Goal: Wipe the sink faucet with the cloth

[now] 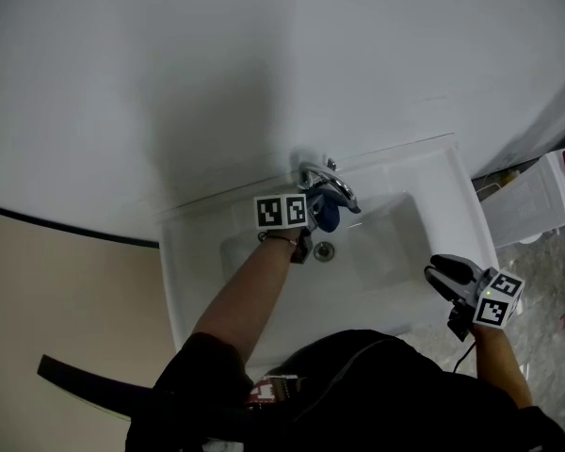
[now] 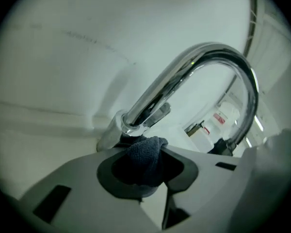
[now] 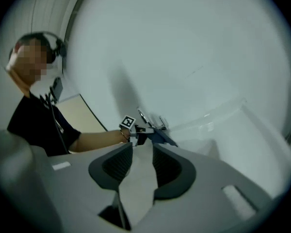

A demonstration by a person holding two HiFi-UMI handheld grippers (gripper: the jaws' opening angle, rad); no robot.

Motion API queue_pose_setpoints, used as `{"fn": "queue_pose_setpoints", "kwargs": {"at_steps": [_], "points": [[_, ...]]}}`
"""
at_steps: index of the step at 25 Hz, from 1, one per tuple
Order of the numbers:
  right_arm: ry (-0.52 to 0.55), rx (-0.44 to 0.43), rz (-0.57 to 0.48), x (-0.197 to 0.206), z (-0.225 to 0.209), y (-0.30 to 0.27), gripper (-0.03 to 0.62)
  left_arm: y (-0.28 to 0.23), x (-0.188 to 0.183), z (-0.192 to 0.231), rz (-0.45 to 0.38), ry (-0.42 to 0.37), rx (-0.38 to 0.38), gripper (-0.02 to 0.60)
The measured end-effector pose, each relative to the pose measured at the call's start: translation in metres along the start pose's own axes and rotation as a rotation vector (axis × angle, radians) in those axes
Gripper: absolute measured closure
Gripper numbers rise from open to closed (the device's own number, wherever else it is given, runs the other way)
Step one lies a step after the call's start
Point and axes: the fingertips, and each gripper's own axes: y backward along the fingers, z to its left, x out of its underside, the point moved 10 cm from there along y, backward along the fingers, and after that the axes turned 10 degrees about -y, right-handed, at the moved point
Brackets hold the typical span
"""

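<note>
The chrome faucet [image 1: 326, 181] stands at the back of the white sink [image 1: 424, 158]. My left gripper [image 1: 316, 211] is shut on a dark blue cloth [image 1: 330, 217] right in front of the faucet. In the left gripper view the bunched cloth [image 2: 145, 152] sits between the pads of the left gripper [image 2: 148, 173], close to the base of the curved faucet [image 2: 199, 72]. My right gripper [image 1: 444, 271] hovers over the sink's right front rim. In the right gripper view the right gripper [image 3: 142, 166] is open with nothing in it and points towards the cloth [image 3: 161, 137].
The drain [image 1: 324, 250] lies in the basin below the faucet. A white plastic container [image 1: 537, 196] stands on the floor right of the sink. A plain white wall rises behind the sink. The person [image 3: 36, 115] shows at the left of the right gripper view.
</note>
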Motion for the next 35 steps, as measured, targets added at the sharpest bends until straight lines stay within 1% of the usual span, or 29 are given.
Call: {"fn": "queue_pose_setpoints", "kwargs": {"at_steps": [1, 2, 3, 5, 8, 9, 10, 12, 13, 15, 17, 19, 20, 21, 23, 24, 25, 26, 28, 29, 30, 31, 32, 33, 34, 35], "points": [[0.079, 0.055, 0.011, -0.002, -0.001, -0.002, 0.499, -0.009, 0.005, 0.003, -0.014, 0.065, -0.001, 0.497], [0.131, 0.089, 0.014, -0.003, -0.001, -0.005, 0.553, -0.018, 0.01, 0.007, -0.029, 0.124, -0.004, 0.497], [0.155, 0.099, 0.013, -0.005, -0.001, -0.007, 0.562, -0.027, 0.016, 0.011, -0.042, 0.172, -0.006, 0.497], [0.154, 0.087, 0.009, -0.008, 0.001, -0.009, 0.562, -0.041, 0.025, 0.021, -0.064, 0.255, 0.005, 0.497], [0.134, 0.085, 0.005, -0.006, -0.001, -0.003, 0.562, -0.051, 0.03, 0.029, -0.094, 0.382, 0.06, 0.499], [0.127, 0.091, 0.0, -0.005, -0.002, -0.001, 0.562, -0.049, 0.028, 0.028, -0.104, 0.411, 0.081, 0.499], [0.121, 0.095, -0.007, -0.004, -0.003, 0.002, 0.562, -0.042, 0.023, 0.023, -0.119, 0.422, 0.107, 0.499], [0.117, 0.095, -0.023, -0.006, -0.004, 0.006, 0.562, -0.018, 0.007, 0.008, -0.174, 0.404, 0.17, 0.499], [0.118, 0.093, -0.03, -0.009, -0.004, 0.008, 0.561, -0.006, -0.002, 0.001, -0.204, 0.382, 0.193, 0.499], [0.116, 0.093, -0.039, -0.011, -0.006, 0.01, 0.561, 0.008, -0.015, -0.004, -0.231, 0.301, 0.2, 0.499], [0.111, 0.093, -0.034, -0.009, -0.006, 0.008, 0.561, 0.009, -0.017, -0.001, -0.207, 0.201, 0.194, 0.502], [0.112, 0.088, -0.021, -0.004, -0.004, 0.003, 0.56, 0.008, -0.017, -0.002, -0.172, 0.098, 0.169, 0.502], [0.116, 0.084, -0.015, -0.002, -0.002, 0.002, 0.56, 0.01, -0.018, -0.004, -0.169, 0.06, 0.155, 0.502], [0.119, 0.08, -0.011, 0.0, 0.002, 0.001, 0.56, 0.016, -0.02, -0.007, -0.186, 0.039, 0.149, 0.502], [0.123, 0.075, -0.008, 0.001, 0.007, 0.001, 0.56, 0.035, -0.028, -0.016, -0.264, -0.009, 0.149, 0.502], [0.124, 0.075, -0.009, 0.0, 0.01, 0.002, 0.56, 0.047, -0.036, -0.022, -0.302, -0.062, 0.143, 0.502], [0.125, 0.075, -0.011, -0.001, 0.012, 0.004, 0.56, 0.058, -0.044, -0.029, -0.327, -0.138, 0.133, 0.502], [0.127, 0.077, -0.014, -0.001, 0.013, 0.006, 0.56, 0.067, -0.051, -0.037, -0.33, -0.233, 0.122, 0.502], [0.129, 0.078, -0.022, 0.0, 0.016, 0.01, 0.56, 0.079, -0.062, -0.054, -0.275, -0.445, 0.092, 0.502], [0.129, 0.078, -0.027, 0.001, 0.018, 0.011, 0.56, 0.085, -0.064, -0.061, -0.241, -0.537, 0.078, 0.502], [0.131, 0.078, -0.033, 0.001, 0.019, 0.013, 0.56, 0.094, -0.066, -0.064, -0.225, -0.602, 0.068, 0.502], [0.132, 0.077, -0.039, 0.001, 0.02, 0.014, 0.56, 0.105, -0.07, -0.065, -0.233, -0.634, 0.061, 0.502], [0.134, 0.077, -0.045, 0.001, 0.02, 0.016, 0.56, 0.117, -0.075, -0.063, -0.259, -0.638, 0.053, 0.502], [0.134, 0.077, -0.049, 0.001, 0.02, 0.018, 0.56, 0.127, -0.082, -0.059, -0.285, -0.623, 0.045, 0.502], [0.133, 0.078, -0.053, 0.001, 0.019, 0.02, 0.56, 0.132, -0.091, -0.053, -0.294, -0.601, 0.039, 0.502], [0.132, 0.079, -0.056, 0.002, 0.018, 0.021, 0.56, 0.131, -0.1, -0.048, -0.278, -0.573, 0.041, 0.502]]}}
